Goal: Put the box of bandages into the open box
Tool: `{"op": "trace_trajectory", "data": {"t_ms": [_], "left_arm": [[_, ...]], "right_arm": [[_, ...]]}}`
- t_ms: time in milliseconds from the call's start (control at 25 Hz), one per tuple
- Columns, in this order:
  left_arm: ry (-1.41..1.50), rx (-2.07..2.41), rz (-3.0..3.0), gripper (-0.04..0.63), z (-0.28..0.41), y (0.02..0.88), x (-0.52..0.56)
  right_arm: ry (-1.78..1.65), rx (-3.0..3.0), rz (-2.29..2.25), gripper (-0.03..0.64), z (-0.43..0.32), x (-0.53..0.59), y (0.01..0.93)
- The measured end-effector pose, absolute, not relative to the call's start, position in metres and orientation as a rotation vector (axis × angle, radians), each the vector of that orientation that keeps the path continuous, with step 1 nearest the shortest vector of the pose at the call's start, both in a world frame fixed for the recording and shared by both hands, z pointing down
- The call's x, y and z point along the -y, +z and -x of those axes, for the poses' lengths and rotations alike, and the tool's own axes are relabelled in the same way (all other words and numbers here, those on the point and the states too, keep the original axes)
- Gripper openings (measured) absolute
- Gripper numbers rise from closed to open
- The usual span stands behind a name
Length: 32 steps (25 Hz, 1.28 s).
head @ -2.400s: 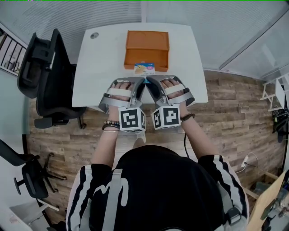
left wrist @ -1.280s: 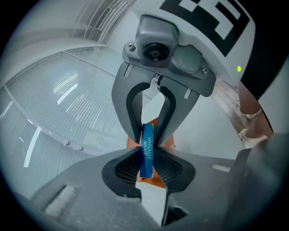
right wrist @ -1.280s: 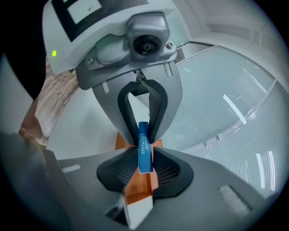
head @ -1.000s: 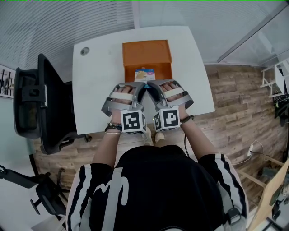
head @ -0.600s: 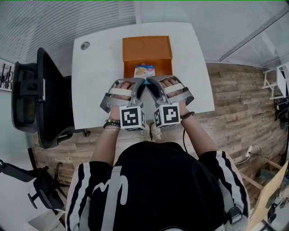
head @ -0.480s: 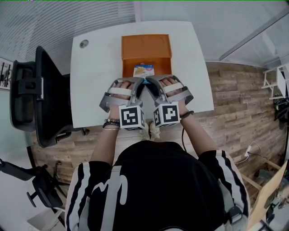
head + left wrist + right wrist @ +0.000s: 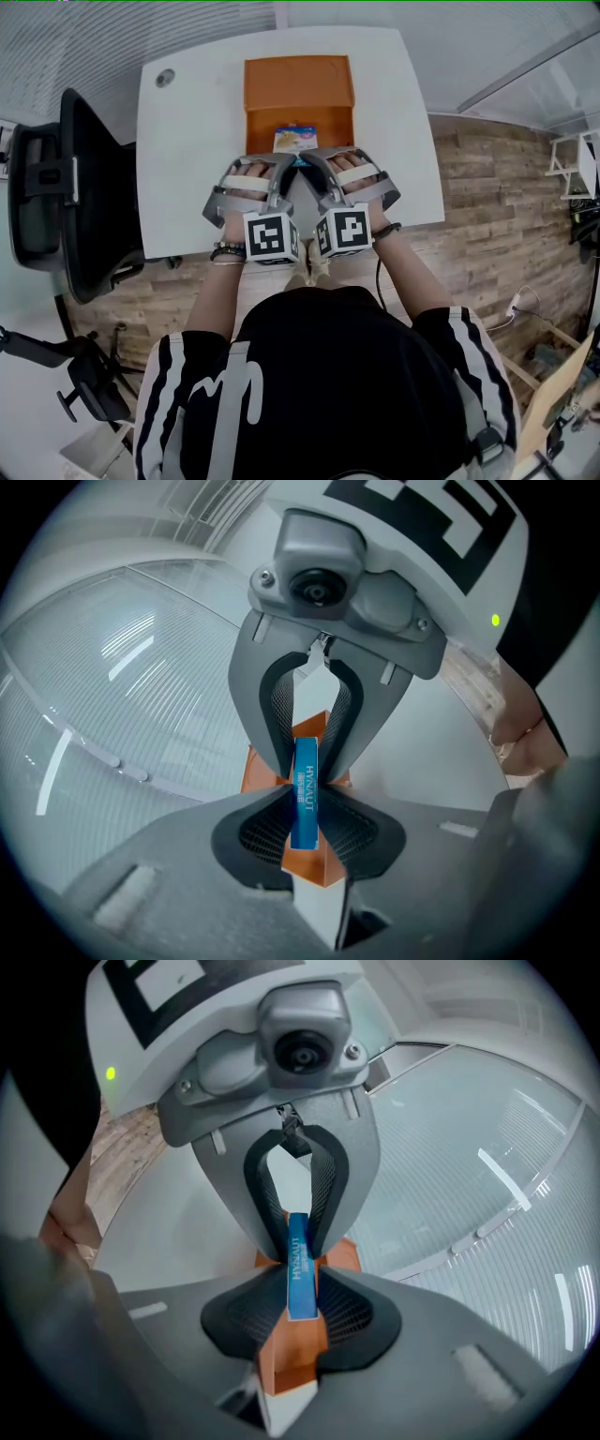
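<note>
My left gripper (image 7: pixel 302 789) and right gripper (image 7: pixel 298 1269) each clamped the bandage box (image 7: pixel 296 140) by its blue edge, steadying it over the open orange box (image 7: pixel 298 89).

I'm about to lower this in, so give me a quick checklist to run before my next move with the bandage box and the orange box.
1. Grip of the left hand-held gripper on the box of bandages: ok, clamped.
2. Grip of the right hand-held gripper on its other end: ok, clamped.
3. The open box sits flat on the table: ok.
4. Load centred over the opening: cannot tell; the head view shows it at the near edge.
5. Load released inside: not ok, both grippers hold it.
</note>
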<state>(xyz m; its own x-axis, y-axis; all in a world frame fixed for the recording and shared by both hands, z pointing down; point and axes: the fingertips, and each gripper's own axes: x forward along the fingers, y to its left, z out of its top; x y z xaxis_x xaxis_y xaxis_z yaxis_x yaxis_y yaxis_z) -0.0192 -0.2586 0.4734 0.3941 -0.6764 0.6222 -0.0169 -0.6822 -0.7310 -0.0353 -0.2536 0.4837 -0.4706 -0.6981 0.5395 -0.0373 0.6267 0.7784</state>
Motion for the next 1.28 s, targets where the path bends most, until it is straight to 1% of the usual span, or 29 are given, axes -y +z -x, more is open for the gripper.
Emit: {"op": "trace_trajectory", "data": {"t_ms": [240, 1280], "left_arm": [[-1.333, -0.567, 2.012, 0.086, 0.018, 0.481, 0.259], [-1.353, -0.567, 2.053, 0.087, 0.018, 0.501, 0.278]], "right_arm": [[-0.839, 1.923, -0.585, 0.090, 0.033, 0.253, 0.491], [-0.799, 1.928, -0.576, 0.089, 0.033, 0.273, 0.510]]}}
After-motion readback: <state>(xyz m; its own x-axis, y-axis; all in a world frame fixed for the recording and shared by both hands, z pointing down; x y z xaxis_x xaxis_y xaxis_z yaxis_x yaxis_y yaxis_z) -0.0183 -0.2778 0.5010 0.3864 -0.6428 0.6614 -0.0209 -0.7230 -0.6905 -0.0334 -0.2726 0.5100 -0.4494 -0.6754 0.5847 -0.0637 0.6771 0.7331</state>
